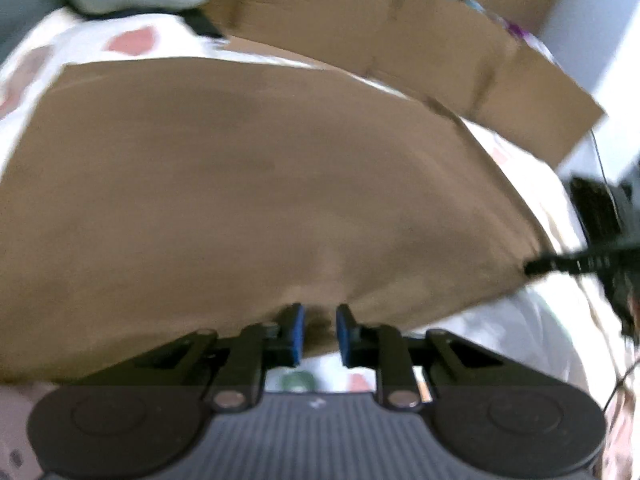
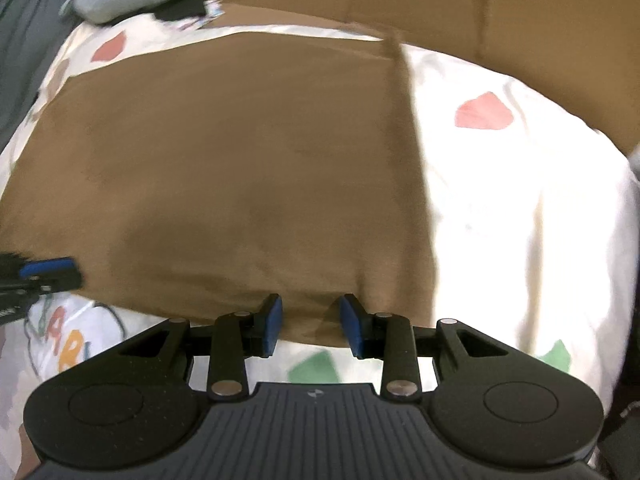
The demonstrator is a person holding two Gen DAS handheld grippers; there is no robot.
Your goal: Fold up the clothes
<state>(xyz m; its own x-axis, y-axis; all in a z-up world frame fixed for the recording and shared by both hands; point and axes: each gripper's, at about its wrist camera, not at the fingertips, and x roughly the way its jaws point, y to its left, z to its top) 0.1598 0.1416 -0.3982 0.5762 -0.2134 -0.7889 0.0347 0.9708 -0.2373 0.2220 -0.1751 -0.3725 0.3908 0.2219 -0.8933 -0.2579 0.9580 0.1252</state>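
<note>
Now both my hand-held grippers, left [image 1: 320, 330] and right [image 2: 310, 324], sit parted and empty at the near hem of the brown garment [image 2: 224, 168], spread flat on the patterned bedsheet [image 2: 520, 208].

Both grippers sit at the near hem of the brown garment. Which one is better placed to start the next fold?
Probably right. The right gripper is open over the near edge of the brown garment, close to its free side edge. The left gripper straddles mid-hem.
</note>
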